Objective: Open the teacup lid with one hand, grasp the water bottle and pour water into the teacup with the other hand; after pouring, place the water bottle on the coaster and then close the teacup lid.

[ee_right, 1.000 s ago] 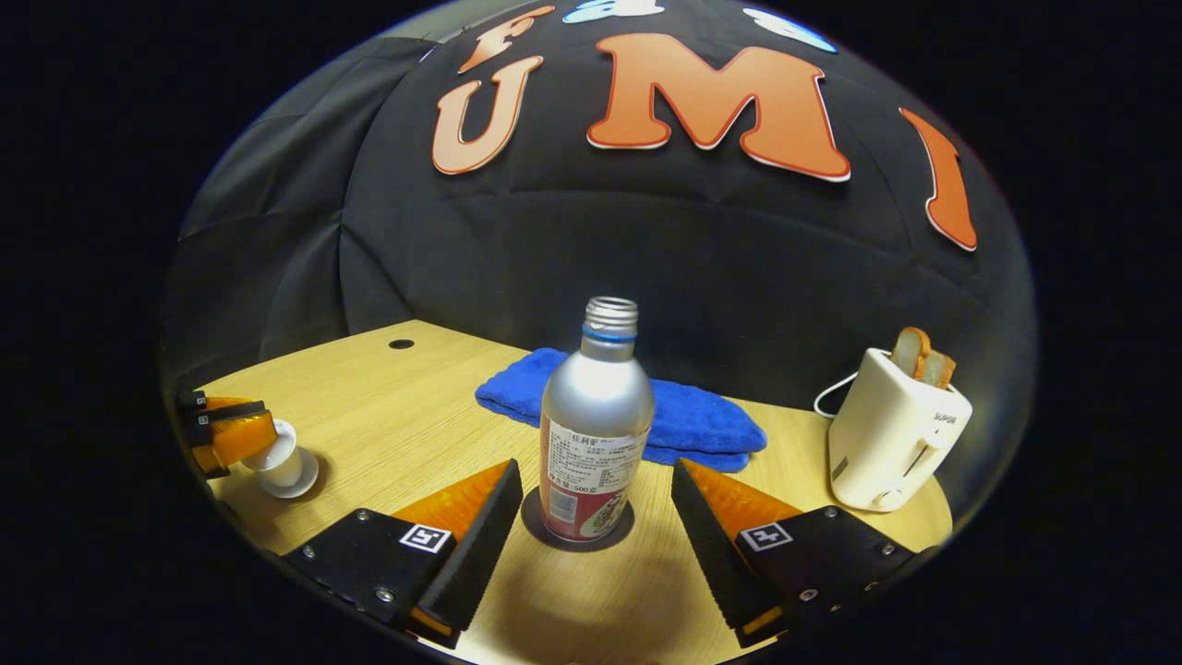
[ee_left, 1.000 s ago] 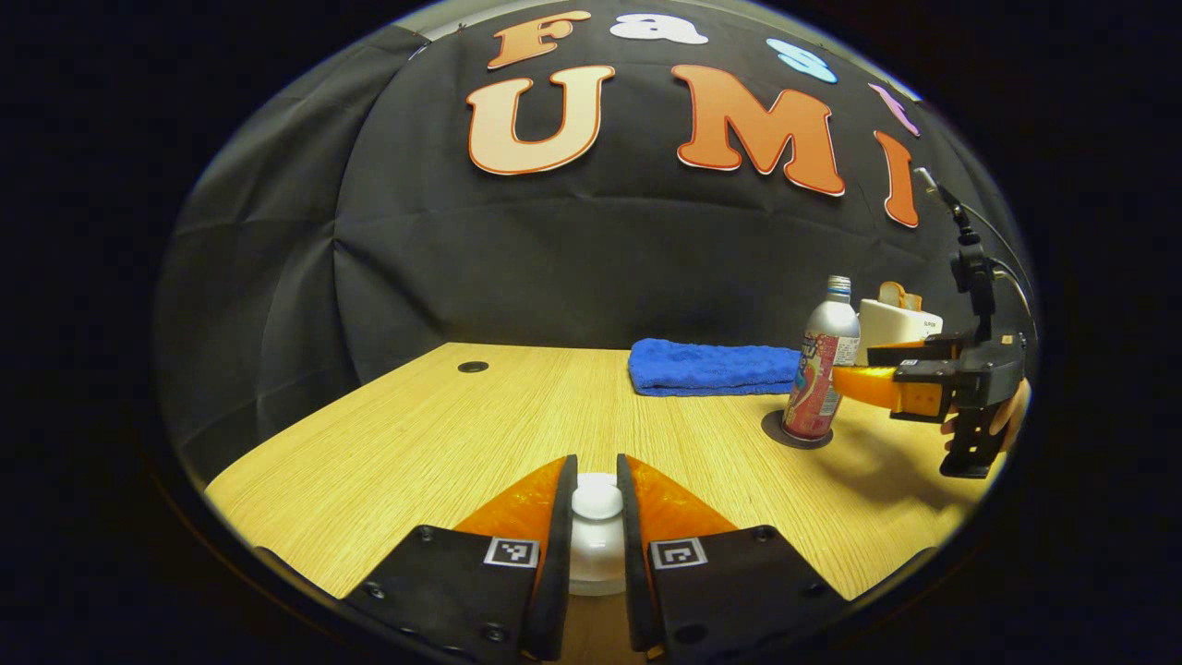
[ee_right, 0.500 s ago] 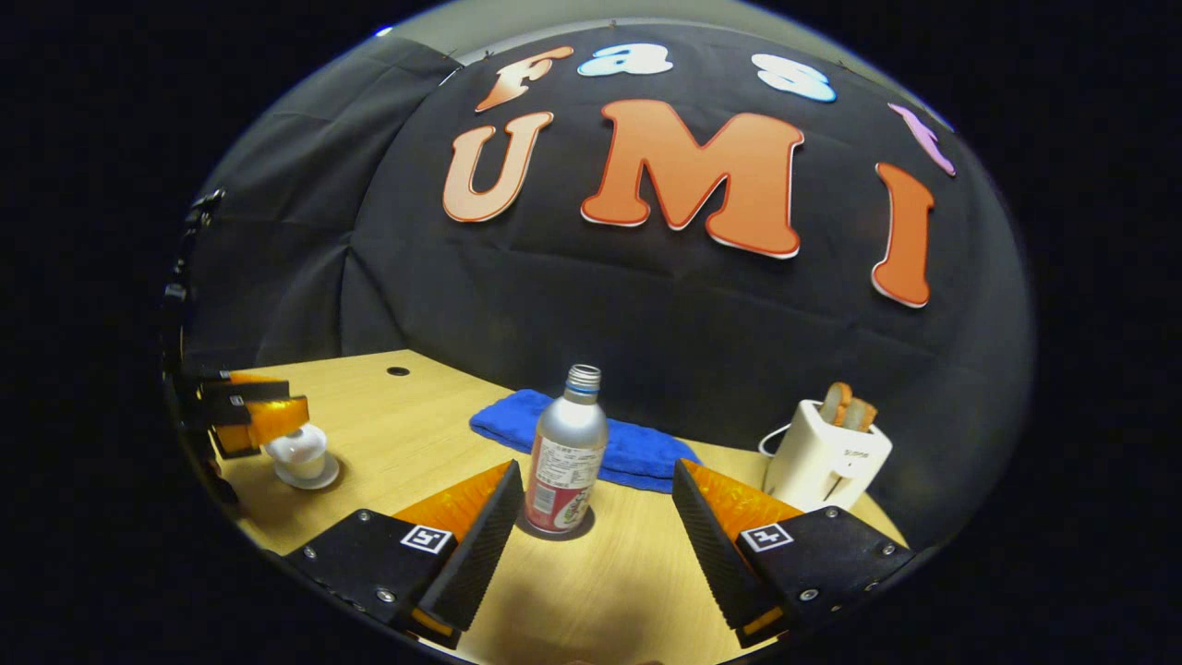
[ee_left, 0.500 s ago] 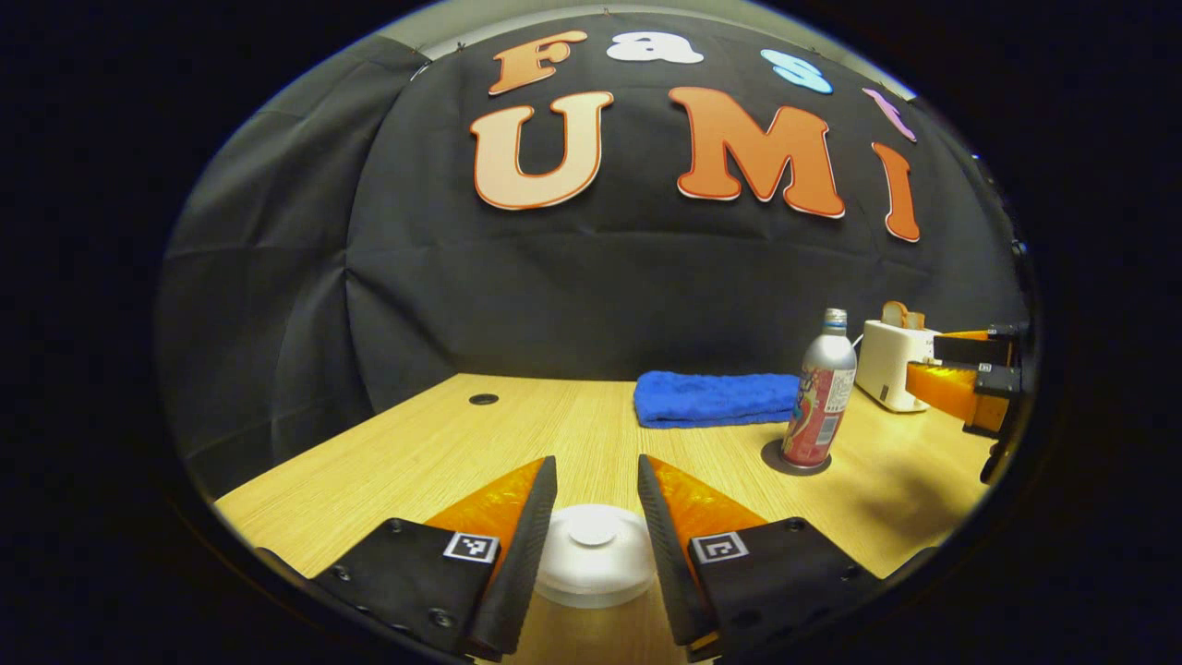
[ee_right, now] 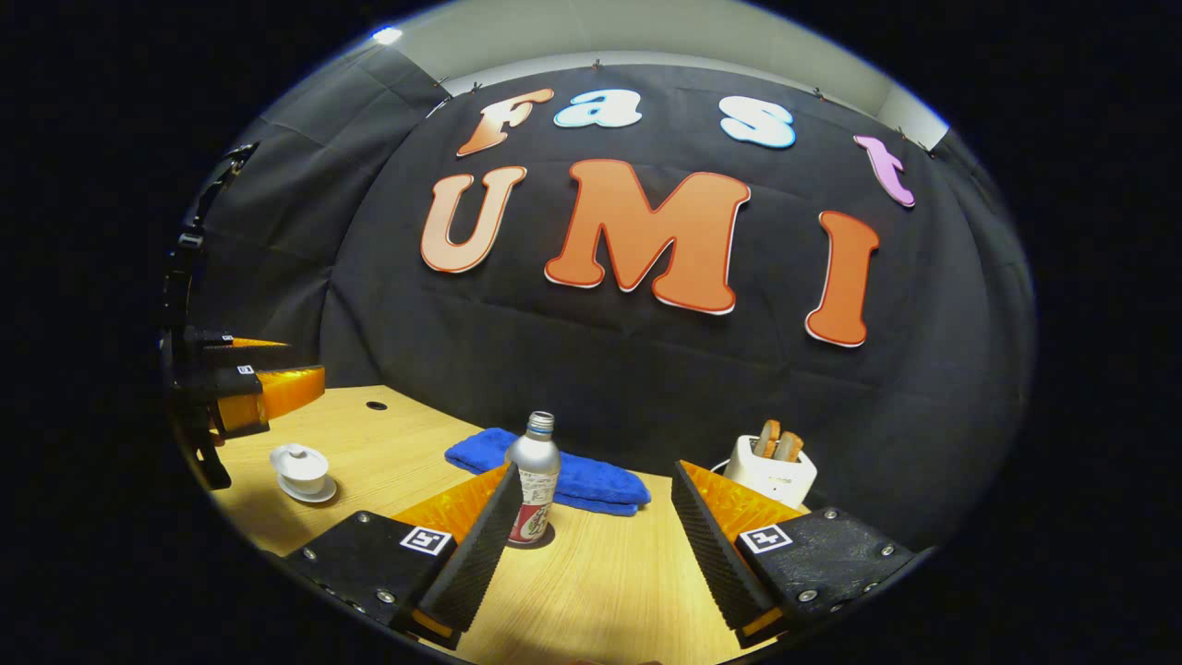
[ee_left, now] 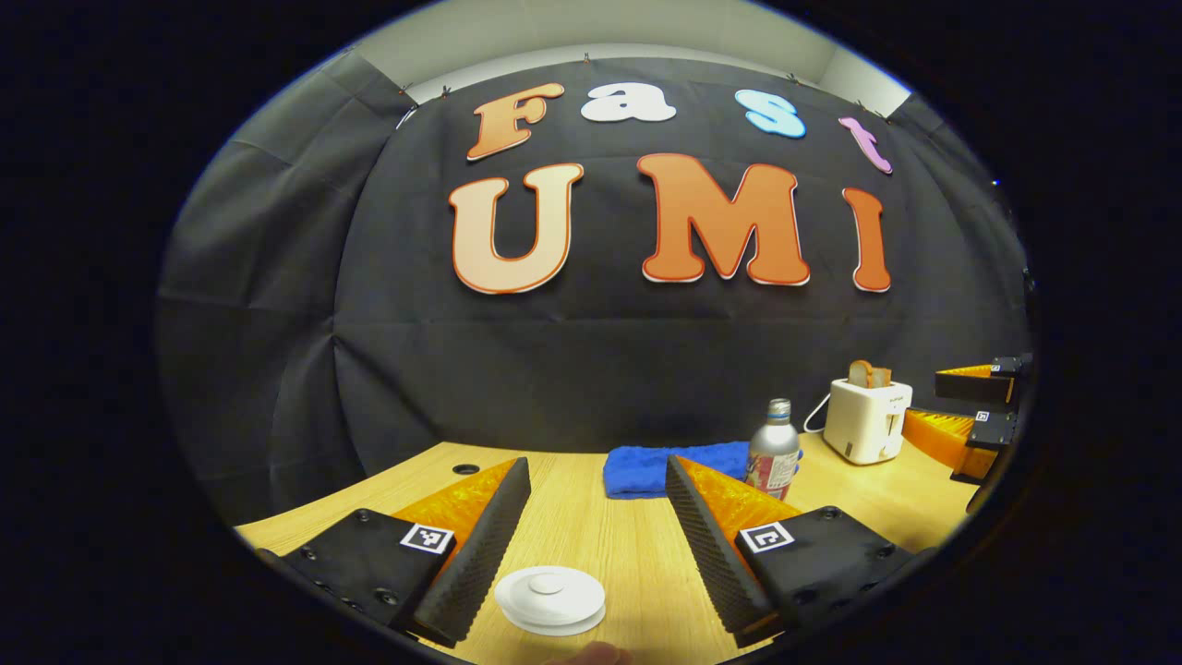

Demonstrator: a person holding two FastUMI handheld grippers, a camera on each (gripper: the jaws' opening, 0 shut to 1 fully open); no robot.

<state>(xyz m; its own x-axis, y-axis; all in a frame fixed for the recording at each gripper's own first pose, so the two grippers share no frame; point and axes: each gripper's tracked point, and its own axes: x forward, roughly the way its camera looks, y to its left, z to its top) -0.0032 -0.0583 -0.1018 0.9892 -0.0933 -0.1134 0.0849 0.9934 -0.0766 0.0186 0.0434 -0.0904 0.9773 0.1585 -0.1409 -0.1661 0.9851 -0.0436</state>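
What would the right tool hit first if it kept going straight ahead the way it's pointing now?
Probably nothing soon: between the right tool's open fingers lies bare table. The bottle stands just left of that line, the towel behind it, and the toaster to the right. Depth is uncertain.

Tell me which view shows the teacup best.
The right gripper view: the teacup shows from the side, lid on, standing on its saucer below the left claw. The left gripper view looks down on the lid from above, so the cup's body is hidden.
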